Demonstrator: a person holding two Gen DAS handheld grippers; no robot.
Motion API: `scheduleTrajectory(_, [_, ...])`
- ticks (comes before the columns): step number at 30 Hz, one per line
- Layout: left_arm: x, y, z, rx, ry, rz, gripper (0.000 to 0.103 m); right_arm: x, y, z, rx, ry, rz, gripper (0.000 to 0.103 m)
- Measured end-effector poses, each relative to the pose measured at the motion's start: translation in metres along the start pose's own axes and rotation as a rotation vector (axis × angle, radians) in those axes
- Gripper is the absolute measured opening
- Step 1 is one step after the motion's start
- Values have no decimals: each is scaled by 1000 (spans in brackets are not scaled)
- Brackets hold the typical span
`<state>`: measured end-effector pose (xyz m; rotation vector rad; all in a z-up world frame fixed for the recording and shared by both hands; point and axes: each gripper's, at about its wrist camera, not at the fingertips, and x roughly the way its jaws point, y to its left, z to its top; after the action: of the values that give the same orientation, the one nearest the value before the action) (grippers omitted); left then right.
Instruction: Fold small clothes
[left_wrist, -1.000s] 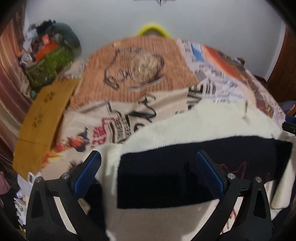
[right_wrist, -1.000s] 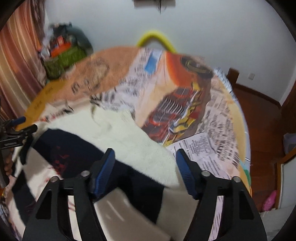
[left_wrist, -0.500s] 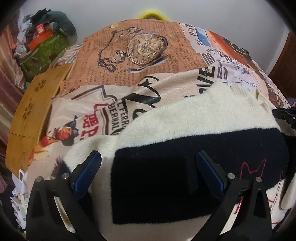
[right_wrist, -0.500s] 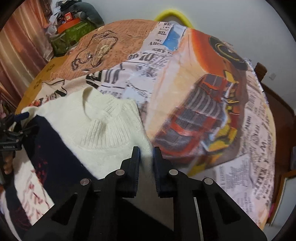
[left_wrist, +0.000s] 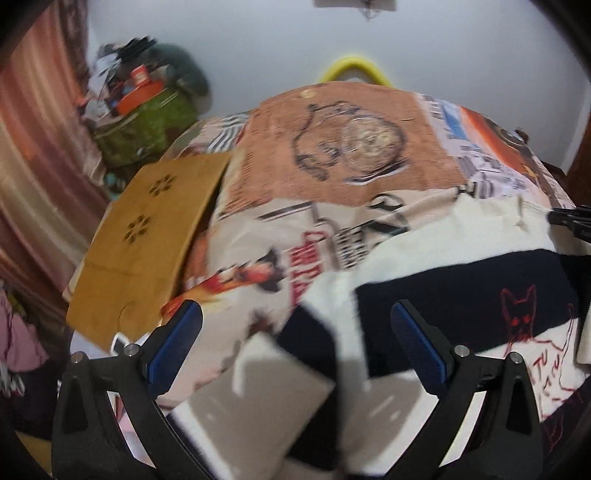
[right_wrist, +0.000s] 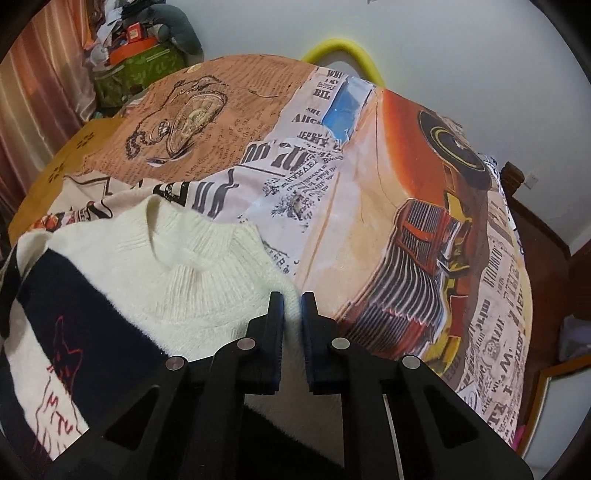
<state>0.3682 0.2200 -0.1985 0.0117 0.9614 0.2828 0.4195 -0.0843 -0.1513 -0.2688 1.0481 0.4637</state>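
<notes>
Right wrist view: bedspread, printed with newspaper and a red car, fills everything ahead of my right claw and runs out to the right of it. Cream sweater with a navy band lies flat on it, collar just ahead-left of that claw, body trailing back and left. The right claw's jaws are nearly together and pinch the cream shoulder edge of the sweater, a thin ridge of knit showing between the pads; the gap is widening very slightly, but the knit looks gripped. In the left wrist view my left claw stands wide apart, holding nothing, above the sweater's left side, where a sleeve lies loose between and below the fingers; this view is motion-blurred. Step in hand, as I judge it: taking hold of both sides before the first fold. Next the left claw needs to drop onto the knit and close on the matching edge, so both corners travel together. Containers: a tan cardboard box sits well left of the left claw, contents hidden; beyond it a green bin is heaped with clutter, too small to itemise.
</notes>
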Motion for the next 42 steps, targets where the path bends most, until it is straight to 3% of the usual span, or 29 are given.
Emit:
scheduleTrajectory(3, [-5, 19, -13, -41, 21, -22, 103, -31, 4, -7, 6, -74, 34, 18])
scheduleTrajectory(7, [-17, 27, -35, -52, 24, -34, 103, -82, 6, -22, 53, -175, 56, 43])
scheduleTrajectory(10, [-21, 25, -53, -56, 34, -52, 101, -109, 13, -37, 30, -216, 64, 47])
scheduleTrajectory(15, [-15, 19, -75, -16, 63, -15, 87, -126, 20, -67, 52, -203, 95, 49])
scheduleTrajectory(18, [-7, 25, -81, -37, 88, 12, 65, -132, 25, -93, 71, -204, 93, 52])
scheduleTrajectory(21, [-3, 41, -85, -120, 112, -66, 38, -135, 30, -118, 82, -195, 70, 54])
scheduleTrajectory(23, [-2, 52, -86, -193, 122, -101, 14, -133, 30, -134, 98, -176, 71, 54])
scheduleTrajectory(24, [-2, 56, -85, -215, 121, -101, 11, -132, 29, -141, 116, -168, 78, 54])
scheduleTrajectory(28, [-12, 67, -81, -271, 104, -100, 9, -134, 21, -170, 201, -158, 108, 54])
scheduleTrajectory(34, [-57, 62, -57, -223, -12, -83, 8, -145, 9, -200, 294, -157, 104, 54])
scheduleTrajectory(42, [-150, 2, 14, -111, -236, -206, 8, -169, -4, -219, 358, -215, 85, 54])
